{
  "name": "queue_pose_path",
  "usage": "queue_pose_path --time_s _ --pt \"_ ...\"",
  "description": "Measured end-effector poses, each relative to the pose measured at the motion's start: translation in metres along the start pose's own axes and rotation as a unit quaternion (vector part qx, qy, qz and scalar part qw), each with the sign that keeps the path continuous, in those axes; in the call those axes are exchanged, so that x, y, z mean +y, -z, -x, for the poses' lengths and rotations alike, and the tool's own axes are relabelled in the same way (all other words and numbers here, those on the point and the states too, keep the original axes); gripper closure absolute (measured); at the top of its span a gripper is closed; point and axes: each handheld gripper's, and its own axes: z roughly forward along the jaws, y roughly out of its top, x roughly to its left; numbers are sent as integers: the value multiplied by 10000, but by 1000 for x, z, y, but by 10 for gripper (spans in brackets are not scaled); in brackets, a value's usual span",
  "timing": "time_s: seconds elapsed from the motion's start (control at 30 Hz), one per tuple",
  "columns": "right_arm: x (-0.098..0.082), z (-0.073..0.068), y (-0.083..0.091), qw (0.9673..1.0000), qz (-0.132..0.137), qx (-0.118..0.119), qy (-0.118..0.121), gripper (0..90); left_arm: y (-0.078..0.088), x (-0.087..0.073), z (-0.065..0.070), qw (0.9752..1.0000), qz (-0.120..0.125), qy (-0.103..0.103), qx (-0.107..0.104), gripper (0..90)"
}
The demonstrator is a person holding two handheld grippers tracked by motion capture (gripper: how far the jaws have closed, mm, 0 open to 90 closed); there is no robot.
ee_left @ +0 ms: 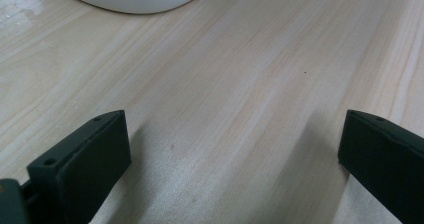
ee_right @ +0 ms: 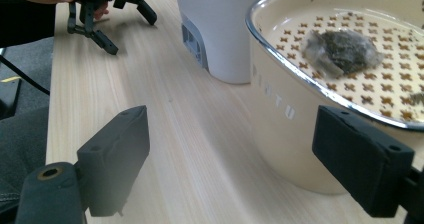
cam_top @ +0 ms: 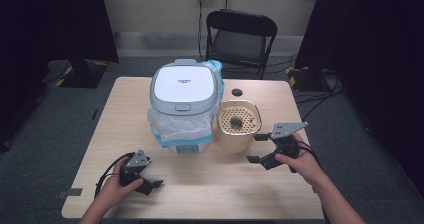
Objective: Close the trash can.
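Two open grippers, holding nothing. We see the right gripper (cam_top: 257,153) just beside the cream pot (cam_top: 235,139). Our left gripper (cam_top: 151,184) rests well apart from that pot.

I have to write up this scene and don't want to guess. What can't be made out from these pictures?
- Clump in the cream basket: blurred in the right gripper view, too small in the high view.
- Inside of the white bin: hidden by its shut lid.
- Bin's base: wrapped by the plastic bag; cut off by the top edge in the left gripper view.
- Lid's lettering: too small.
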Motion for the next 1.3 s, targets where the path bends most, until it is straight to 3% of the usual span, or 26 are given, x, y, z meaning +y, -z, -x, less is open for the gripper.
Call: queue_pose_path --time_s 0.2,0.7,1.3 --pt "-8 1 2 10000 -34 -31 16 148 0 0 0 10000 -3 0 -1 0" --pt "-34 4 9 9996 -15 -175 -214 148 0 0 0 10000 12 11 8 0" --pt "-59 6 14 9988 -190 -327 -314 149 0 0 0 10000 1 -13 8 0"
